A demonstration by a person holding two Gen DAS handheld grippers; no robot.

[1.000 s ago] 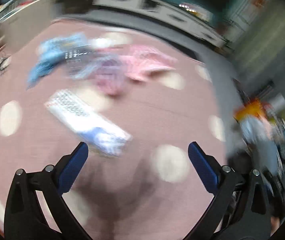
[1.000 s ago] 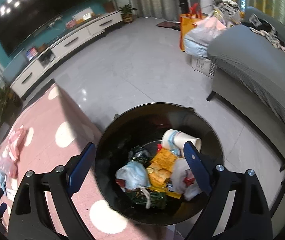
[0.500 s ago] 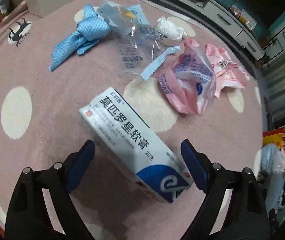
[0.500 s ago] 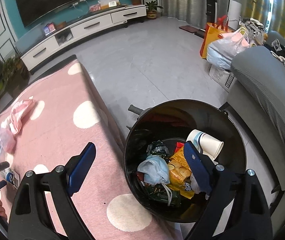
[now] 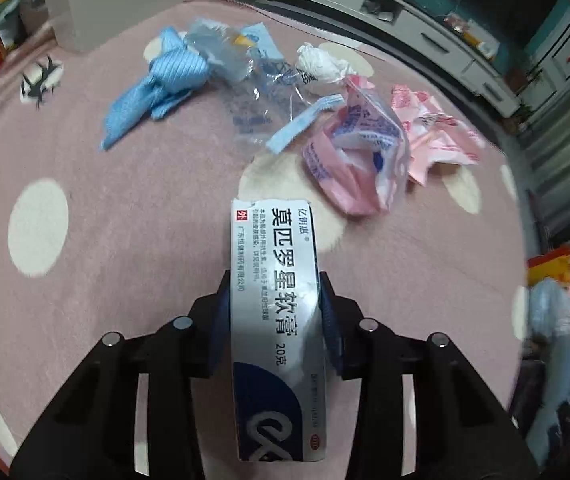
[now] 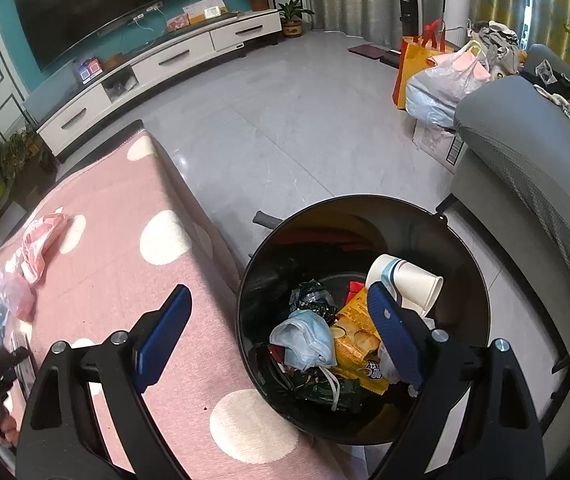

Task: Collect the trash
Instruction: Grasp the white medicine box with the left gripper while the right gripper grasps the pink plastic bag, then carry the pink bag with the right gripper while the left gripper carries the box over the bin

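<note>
A white-and-blue medicine box (image 5: 275,300) lies lengthwise between the blue pads of my left gripper (image 5: 274,280), over the pink dotted cloth (image 5: 85,240). The jaws are closing, and both pads touch the box's long sides. Beyond it lie a pink plastic bag (image 5: 357,160), a pink wrapper (image 5: 437,132), a clear plastic bag (image 5: 261,92), a white tissue wad (image 5: 321,66) and a blue cloth (image 5: 165,84). My right gripper (image 6: 279,292) stands open and empty above the black trash bin (image 6: 365,204), which holds a paper cup (image 6: 409,280), a face mask (image 6: 305,336) and snack wrappers.
The bin stands on the grey floor against the table's edge (image 6: 205,216). A grey sofa (image 6: 525,168) is to its right, with shopping bags (image 6: 445,80) behind. A white TV cabinet (image 6: 165,60) runs along the far wall. A white box (image 5: 97,8) sits at the table's back.
My left gripper came down over the medicine box and its jaws drew in from wide apart to both sides of it. The right gripper shifted a little over the bin, still open.
</note>
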